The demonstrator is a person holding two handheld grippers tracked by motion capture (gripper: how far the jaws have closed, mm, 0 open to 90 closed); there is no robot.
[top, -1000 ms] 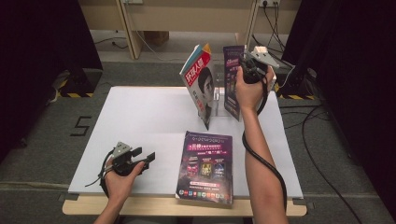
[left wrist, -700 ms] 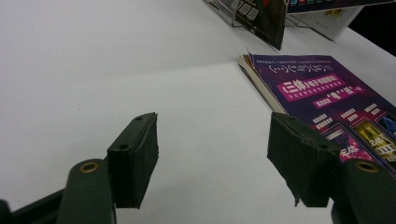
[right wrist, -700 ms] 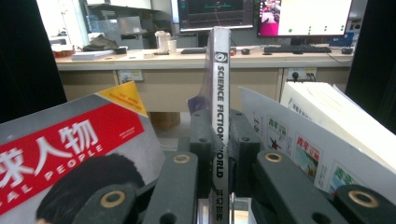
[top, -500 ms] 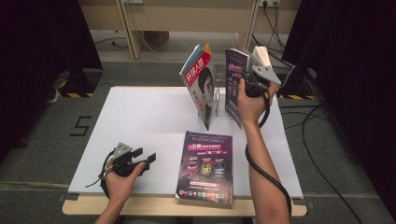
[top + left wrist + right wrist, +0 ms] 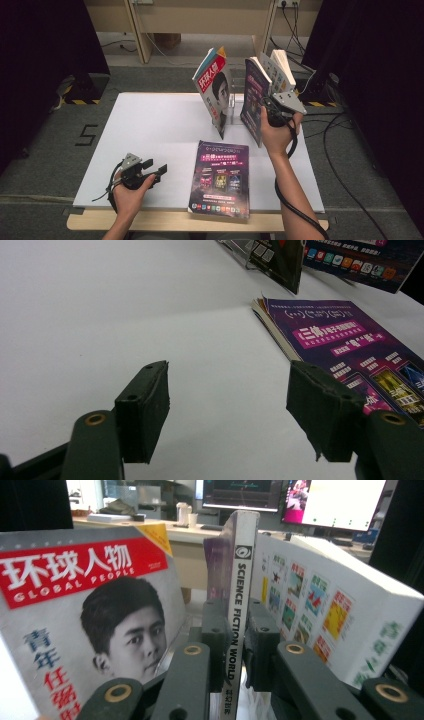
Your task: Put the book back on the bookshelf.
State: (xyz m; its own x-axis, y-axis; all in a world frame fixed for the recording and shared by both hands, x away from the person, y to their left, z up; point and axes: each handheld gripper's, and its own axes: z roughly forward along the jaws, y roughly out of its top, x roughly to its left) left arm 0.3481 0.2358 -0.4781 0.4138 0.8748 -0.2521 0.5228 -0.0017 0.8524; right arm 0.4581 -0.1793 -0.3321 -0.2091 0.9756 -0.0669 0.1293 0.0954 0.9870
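My right gripper is shut on the spine of a purple Science Fiction World magazine, held upright near the table's far right; the spine sits between the pads in the right gripper view. To its left a Global People magazine leans on a clear stand. On its right stands a white-covered magazine. Another purple magazine lies flat at the front edge. My left gripper rests open on the white table, left of the flat magazine.
A cable trails from the right gripper down along the forearm. Beyond the table's far edge are wooden desk legs, floor cables and black curtains on both sides. Bare table top lies to the left of the stand.
The right hand has come toward the near side and a little lower, bringing the purple magazine with it out from beside the stand. The left hand has stayed put.
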